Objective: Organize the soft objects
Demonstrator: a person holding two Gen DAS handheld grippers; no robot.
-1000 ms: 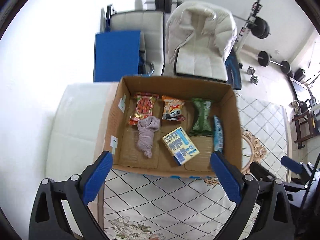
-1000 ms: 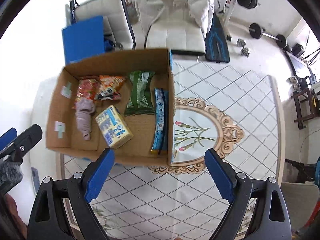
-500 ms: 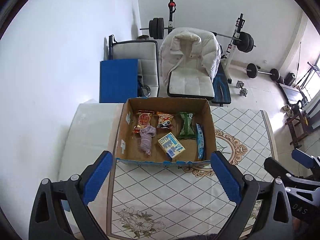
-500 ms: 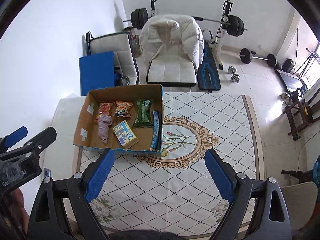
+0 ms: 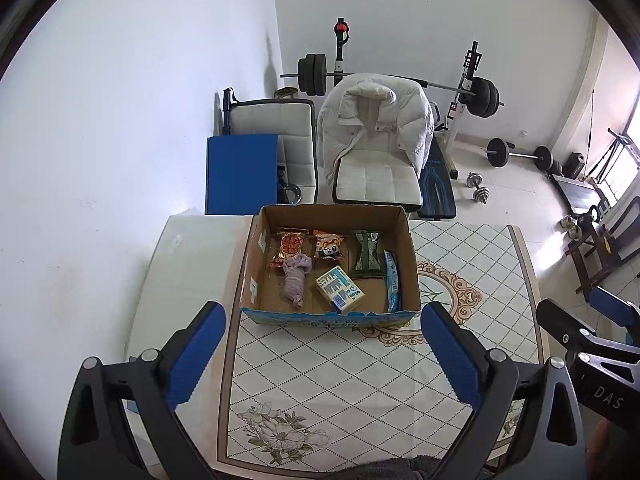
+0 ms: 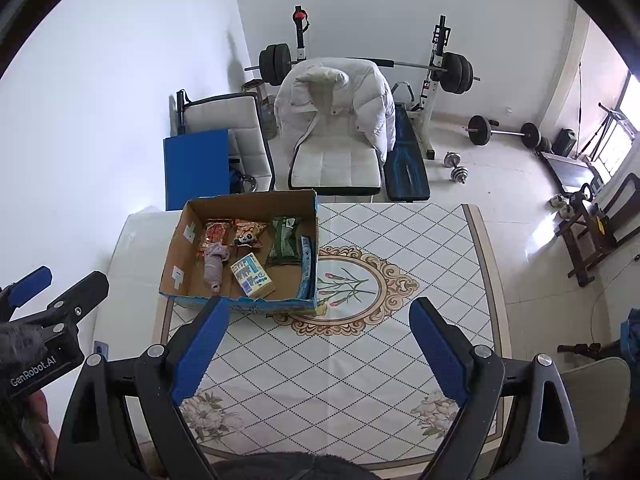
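A cardboard box (image 5: 410, 264) (image 6: 176, 256) stands on the far left part of the patterned table (image 5: 340, 380) (image 6: 400, 240). In it lie a rolled grey-pink cloth (image 5: 295, 280) (image 6: 214, 264), a yellow and blue packet (image 5: 339, 290) (image 6: 252, 275), a red snack bag (image 5: 289, 247), a panda snack bag (image 5: 329, 245), a green bag (image 5: 366, 254) (image 6: 285, 241) and a blue wrapper (image 5: 392, 281) on edge at the right wall. My left gripper (image 5: 323, 344) is open and empty, high above the table's near side. My right gripper (image 6: 320, 336) is open and empty too, to the right of the left one.
A white chair with a white puffer jacket (image 5: 376, 128) stands behind the table, a second white chair and a blue board (image 5: 240, 172) to its left. A weight bench, barbells (image 5: 516, 156) and dumbbells are on the floor beyond. A white wall is at the left.
Both grippers have pulled up and back from the box, so it looks smaller and farther. Both stay open and empty. The box's contents have not moved.
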